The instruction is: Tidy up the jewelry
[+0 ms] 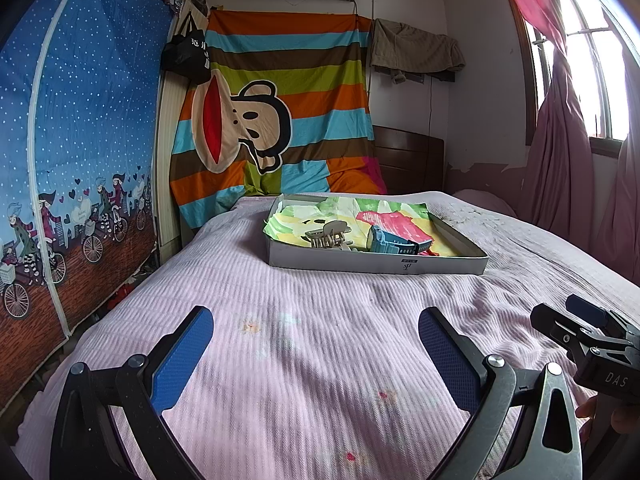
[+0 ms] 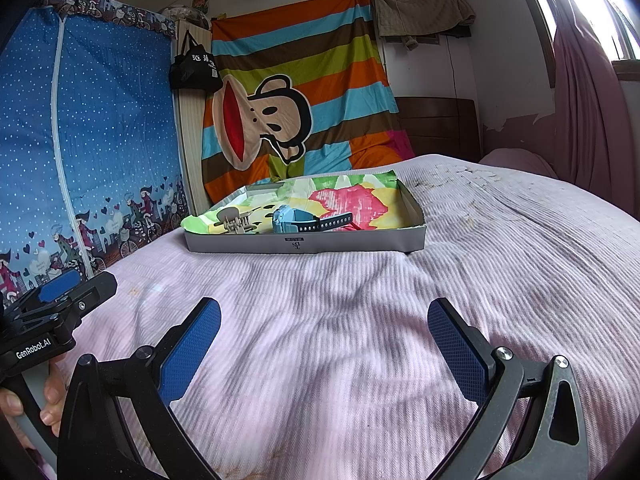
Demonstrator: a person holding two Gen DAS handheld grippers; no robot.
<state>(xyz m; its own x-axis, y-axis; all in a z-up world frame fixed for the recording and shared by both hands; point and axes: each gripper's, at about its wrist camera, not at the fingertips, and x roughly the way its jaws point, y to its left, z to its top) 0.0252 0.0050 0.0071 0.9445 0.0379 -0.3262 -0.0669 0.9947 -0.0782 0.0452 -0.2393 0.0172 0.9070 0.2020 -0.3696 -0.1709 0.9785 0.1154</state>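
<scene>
A shallow grey cardboard tray (image 1: pixel 376 265) lined with bright multicoloured paper sits on the pink ribbed bedspread (image 1: pixel 304 360), well ahead of both tools and apart from them. Inside it, toward its near wall, lie a beige plastic claw hair clip (image 1: pixel 329 236) on the left and a blue plastic wristwatch with a dark strap (image 1: pixel 394 243) just to its right, the two near each other; something small and red shows beside the watch but is too hidden to identify. The left gripper (image 1: pixel 316 354) hovers low over bare bedspread with its blue-padded fingers spread wide and nothing between them; the right gripper (image 2: pixel 324 346) is in the same attitude, spread wide and holding nothing, pointing toward the tray from slightly to the right. The two tools sit side by side, each visible at the edge of the other's view. The tray's near wall carries a small dark printed label (image 2: pixel 296 243), too small to read. "DAS" is printed in white on the right tool's body as seen from the left wrist, and "GenRobot.AI" on the left tool's body as seen from the right wrist. A black bag (image 1: pixel 188 56) hanging beside the striped monkey-print cloth (image 1: pixel 280 120) bears white Chinese characters. Bare fingers (image 2: pixel 52 394) curl around the left tool's handle.
</scene>
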